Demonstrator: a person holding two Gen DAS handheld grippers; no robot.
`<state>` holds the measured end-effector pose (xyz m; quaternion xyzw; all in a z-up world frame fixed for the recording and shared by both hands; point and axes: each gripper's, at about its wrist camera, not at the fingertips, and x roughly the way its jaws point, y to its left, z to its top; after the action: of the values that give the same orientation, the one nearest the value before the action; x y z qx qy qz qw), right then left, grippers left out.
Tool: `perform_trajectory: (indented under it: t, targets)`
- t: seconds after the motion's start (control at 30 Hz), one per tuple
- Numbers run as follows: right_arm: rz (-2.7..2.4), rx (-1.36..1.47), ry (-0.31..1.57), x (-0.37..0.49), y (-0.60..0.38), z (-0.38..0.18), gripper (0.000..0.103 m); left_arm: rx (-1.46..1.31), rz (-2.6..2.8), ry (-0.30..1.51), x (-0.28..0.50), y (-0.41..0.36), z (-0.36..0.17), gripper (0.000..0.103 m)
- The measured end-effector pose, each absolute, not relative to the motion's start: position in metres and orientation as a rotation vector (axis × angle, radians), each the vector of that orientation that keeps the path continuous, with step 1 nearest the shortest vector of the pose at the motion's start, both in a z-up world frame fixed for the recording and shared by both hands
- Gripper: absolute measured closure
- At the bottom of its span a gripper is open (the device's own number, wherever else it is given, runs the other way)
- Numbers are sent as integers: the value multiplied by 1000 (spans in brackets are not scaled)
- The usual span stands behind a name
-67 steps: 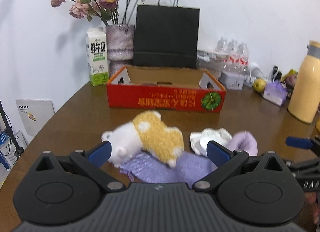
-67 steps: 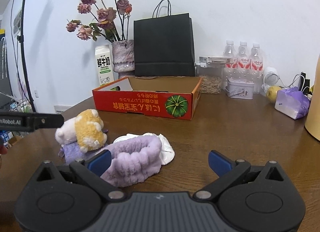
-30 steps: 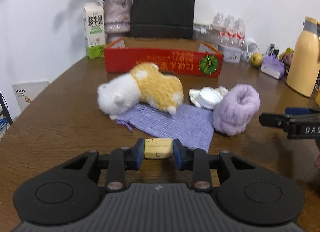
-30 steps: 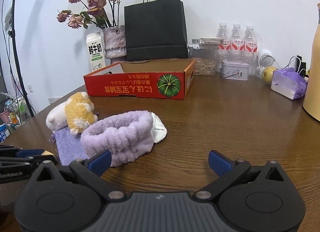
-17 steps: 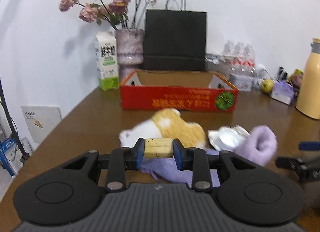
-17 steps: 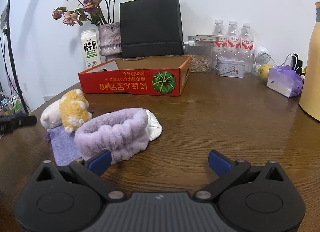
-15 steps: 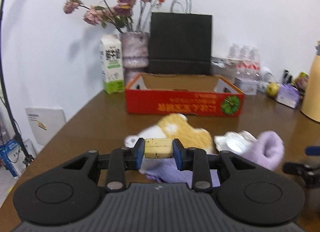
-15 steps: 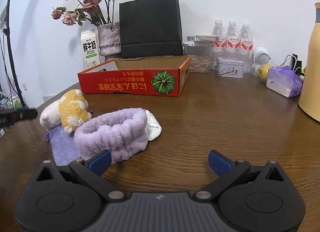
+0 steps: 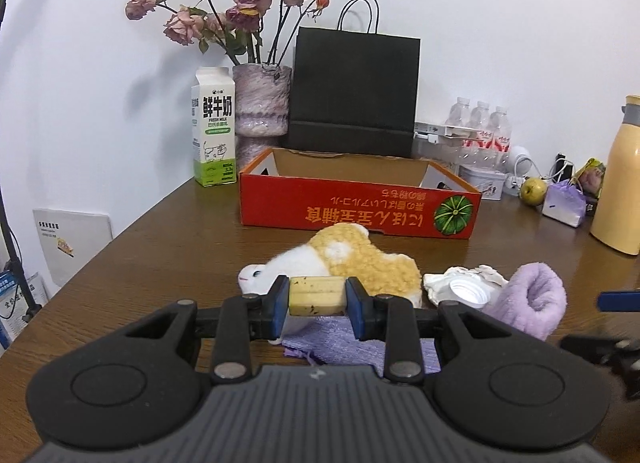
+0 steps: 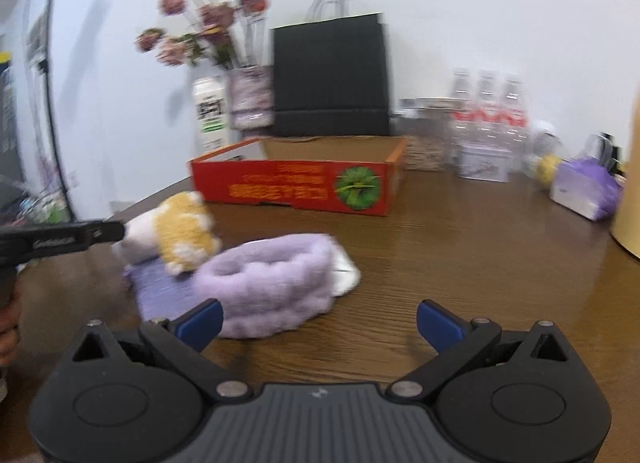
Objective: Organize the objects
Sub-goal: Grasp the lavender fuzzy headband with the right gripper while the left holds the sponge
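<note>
A: What did the left tongs (image 9: pixel 317 296) have?

B: They were clamped on a yellow block (image 9: pixel 317 296), held above the tabletop (image 9: pixel 168 247) at the near edge.

A: And the right tongs (image 10: pixel 319 322)?

B: Spread wide, with nothing between the blue pads (image 10: pixel 200 321). That view was blurred.

A: What lay just past the block?

B: A purple cloth (image 9: pixel 344 343), flat on the wood. A plush (image 9: pixel 340 263), white and yellow, lay on its far part, head toward 9 o'clock.

A: Anything beside it?

B: At about 3 o'clock of the plush sat a crumpled white thing (image 9: pixel 460 287), and touching that, a fluffy purple band (image 9: pixel 528 303). In the right view the band (image 10: pixel 272 279) lay just ahead of the left pad.

A: Farther out?

B: At 12 o'clock, a red box (image 9: pixel 356 207), open on top. Behind it stood a black bag (image 9: pixel 352 95); at 11 o'clock a vase (image 9: pixel 262 103) of roses and a milk carton (image 9: pixel 212 127). Out at 2 o'clock were bottles (image 9: pixel 480 123), and a yellow flask (image 9: pixel 622 175) nearer 3.
</note>
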<state>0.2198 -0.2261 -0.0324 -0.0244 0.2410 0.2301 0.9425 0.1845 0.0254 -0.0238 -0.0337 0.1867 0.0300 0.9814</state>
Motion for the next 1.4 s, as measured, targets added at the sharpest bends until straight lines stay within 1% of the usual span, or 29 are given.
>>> perform_trajectory:
  t: [0.3, 0.67, 0.73, 0.77, 0.8, 0.83, 0.9, 1.0, 1.07, 1.27, 1.4]
  targets:
    - [513, -225, 512, 245, -177, -28, 0, -88, 34, 378, 183, 28, -24, 72]
    - [544, -158, 548, 275, -169, -38, 0, -95, 31, 384, 183, 29, -25, 72]
    - [549, -142, 538, 273, -171, -37, 6, -95, 32, 384, 183, 29, -25, 72]
    - [546, -135, 535, 273, -173, -37, 14, -96, 34, 385, 183, 29, -25, 72]
    - [543, -127, 532, 274, -174, -36, 17, -97, 36, 385, 183, 29, -25, 72]
    - [542, -118, 528, 273, -175, -36, 18, -98, 37, 385, 183, 29, -25, 72]
    - [542, -110, 520, 273, -176, -35, 27, -100, 38, 387, 183, 30, -25, 72]
    - [536, -109, 504, 269, -177, -34, 32, -100, 40, 389, 184, 30, -25, 72]
    - [530, -100, 496, 267, -178, -34, 32, -101, 40, 389, 184, 29, -25, 72]
    - [511, -100, 473, 260, -177, -32, 41, -91, 41, 391, 185, 26, -26, 72]
    - [506, -86, 454, 256, -178, -29, 43, -92, 44, 385, 184, 26, -25, 72]
